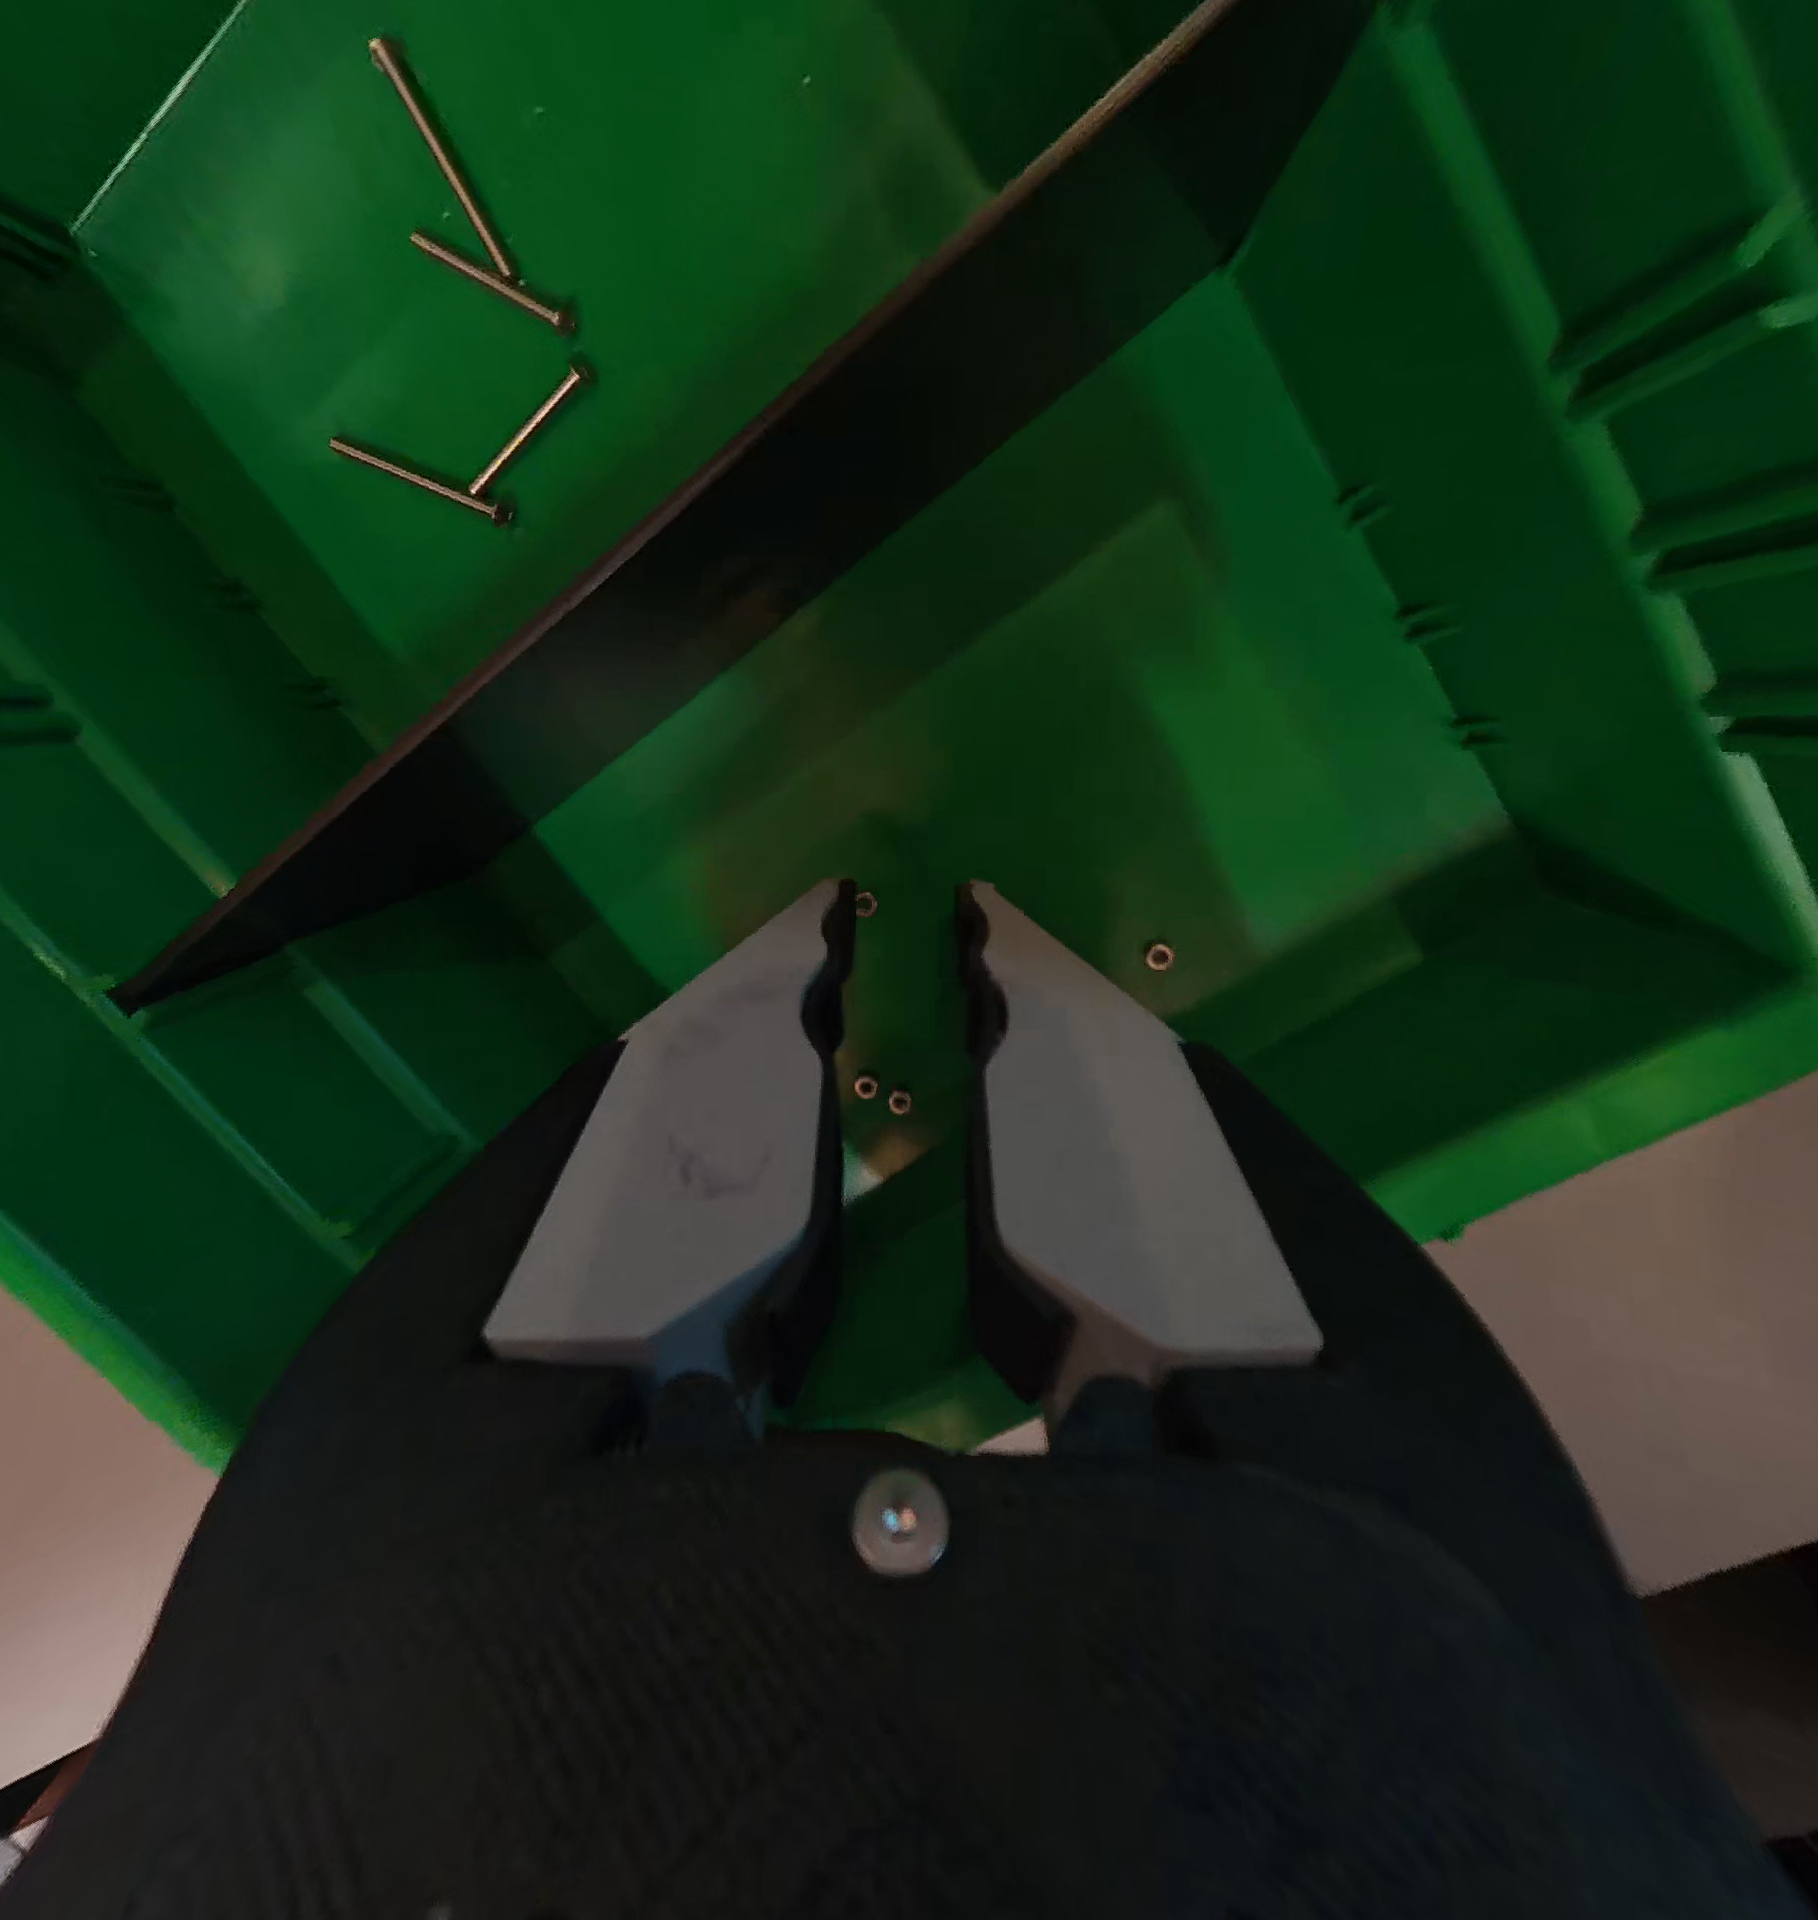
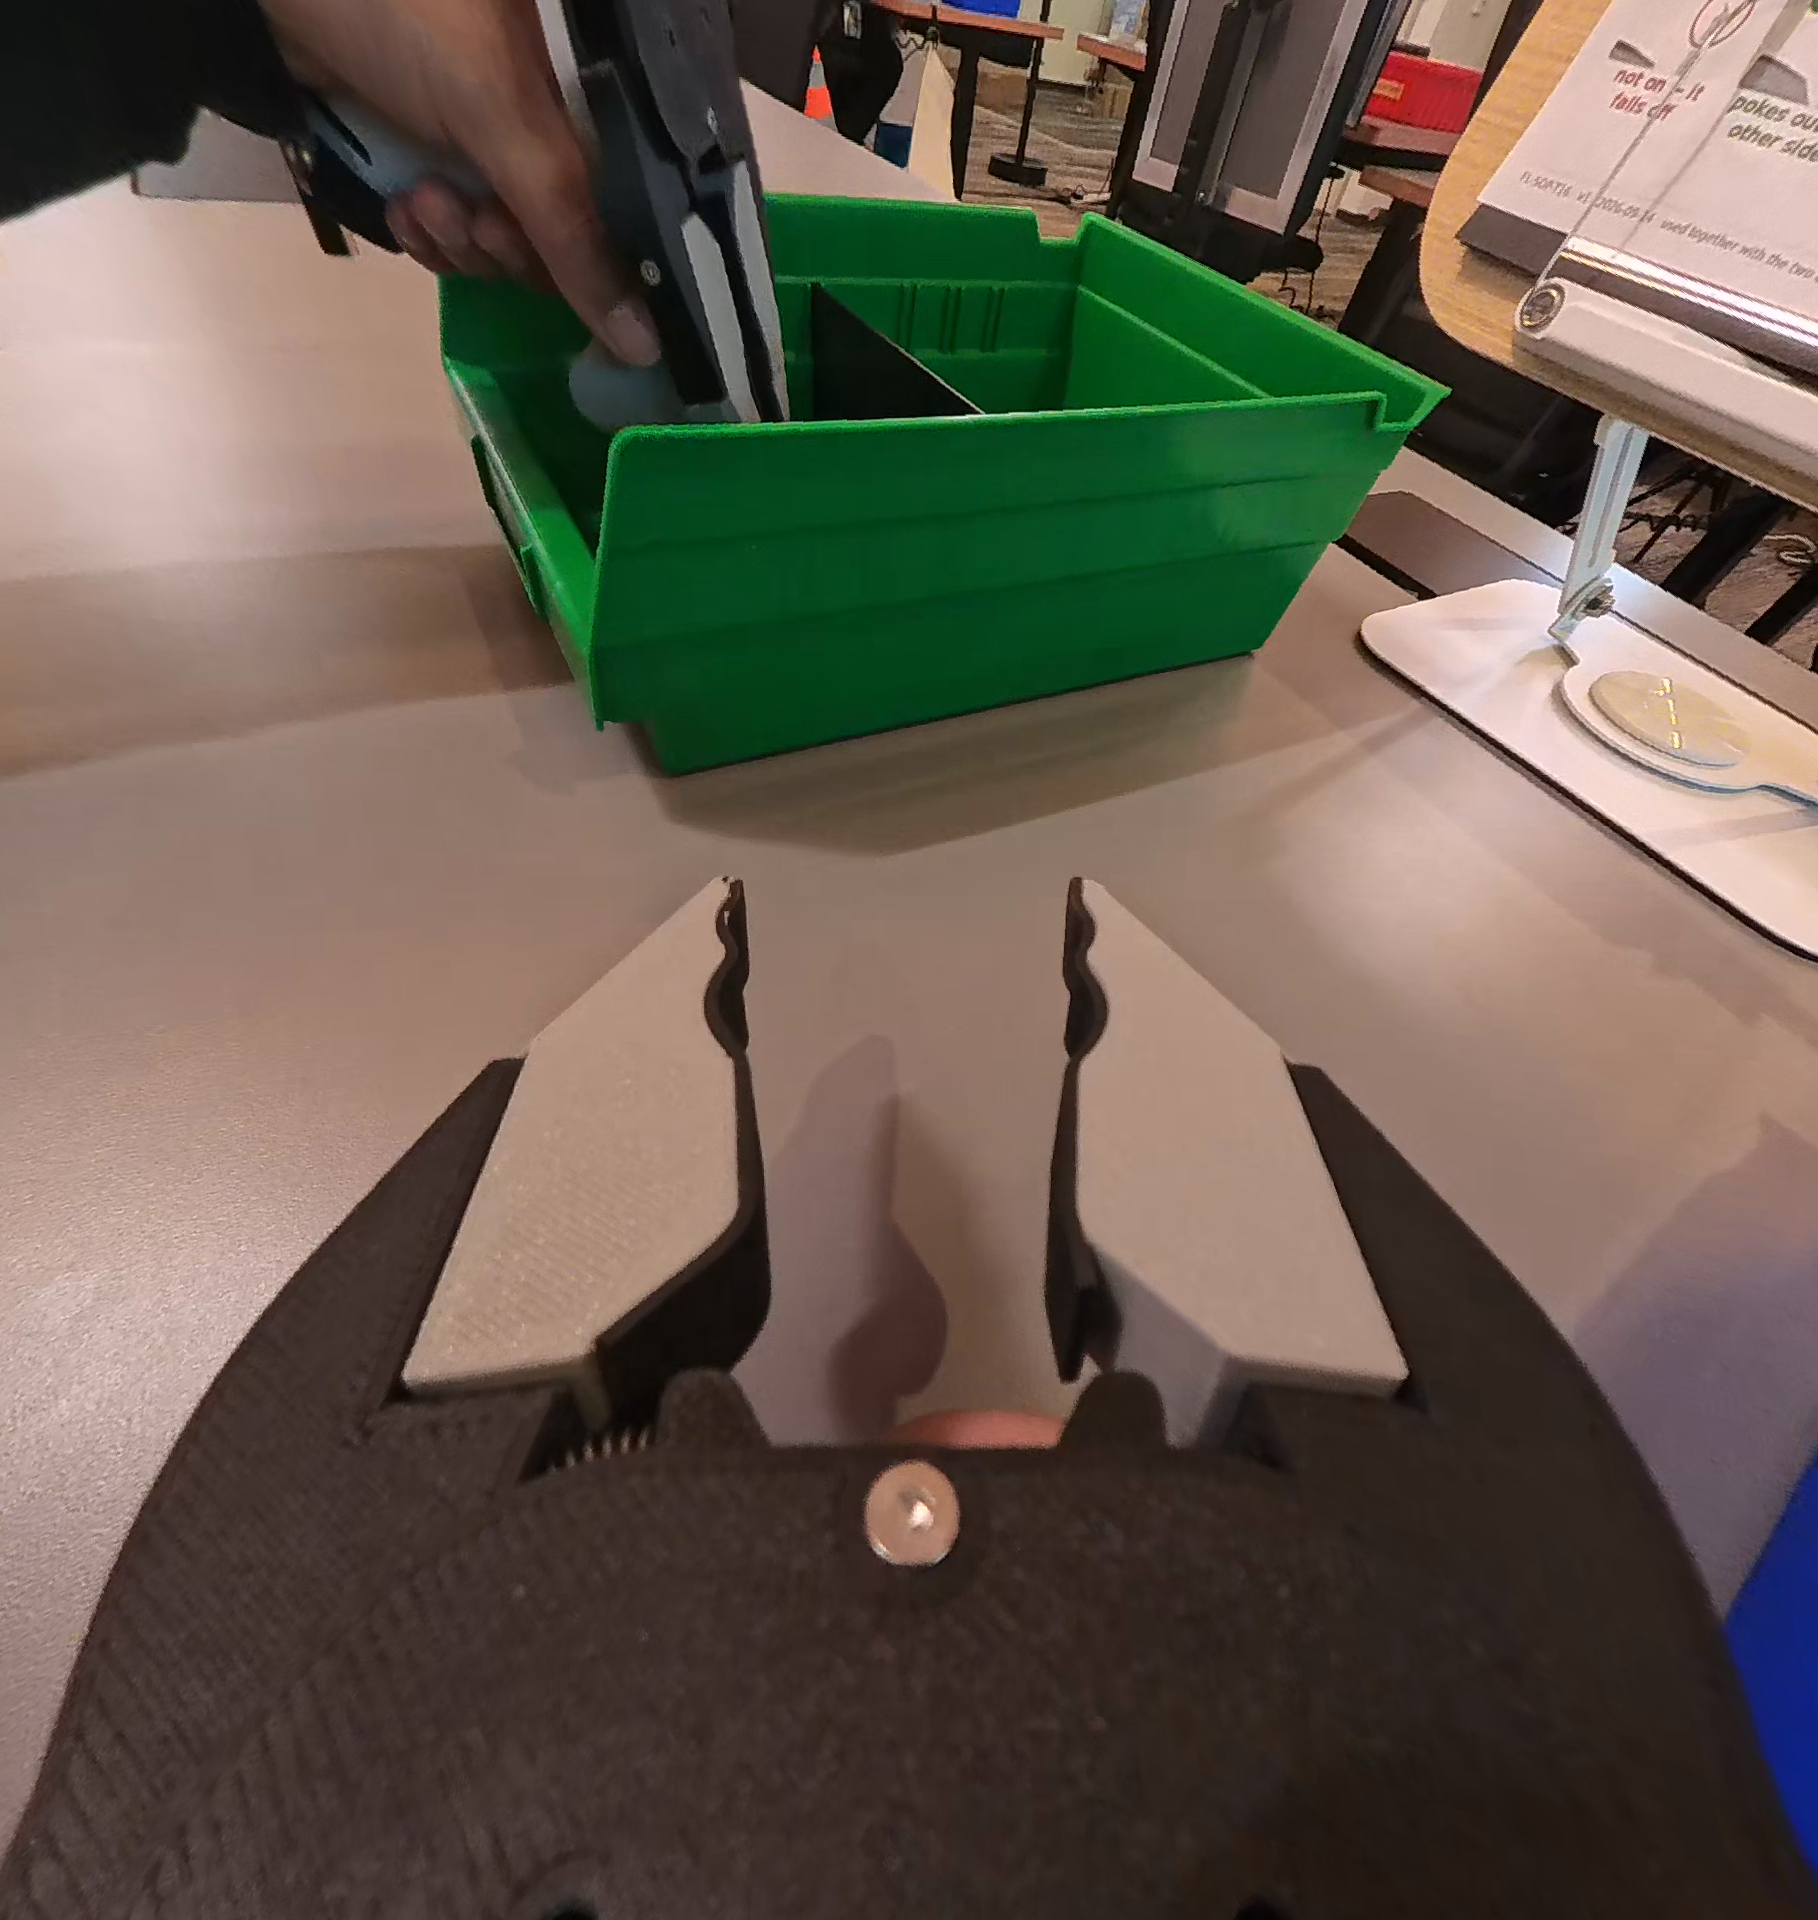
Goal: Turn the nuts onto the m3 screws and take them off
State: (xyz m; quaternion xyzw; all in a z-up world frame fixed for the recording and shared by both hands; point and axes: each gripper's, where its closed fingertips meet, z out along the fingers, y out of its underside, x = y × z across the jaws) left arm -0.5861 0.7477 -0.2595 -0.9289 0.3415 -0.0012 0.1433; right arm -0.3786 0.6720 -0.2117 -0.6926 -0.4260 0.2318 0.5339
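Evidently we were at the first step, fetching a nut: our left gripper (image 1: 907, 896) reached down into the green bin (image 2: 946, 582), its fingers parted a little and holding nothing. Four small nuts (image 1: 881, 1093) lay on the bin floor in the compartment on the near side of the black divider (image 1: 676, 582), two between the fingers, one just beside the left fingertip, one off to the right. Four long screws (image 1: 469, 312) lay loose beyond the divider. Our right gripper (image 2: 903, 896) hung released and empty, well short of the bin, over the grey table (image 2: 261, 935). We judged the next move called for closing gently on one nut without scattering the rest. Right of the bin stood a white stand (image 2: 1611, 707) bearing a printed sheet; behind the bin we saw desks and chairs of an office room
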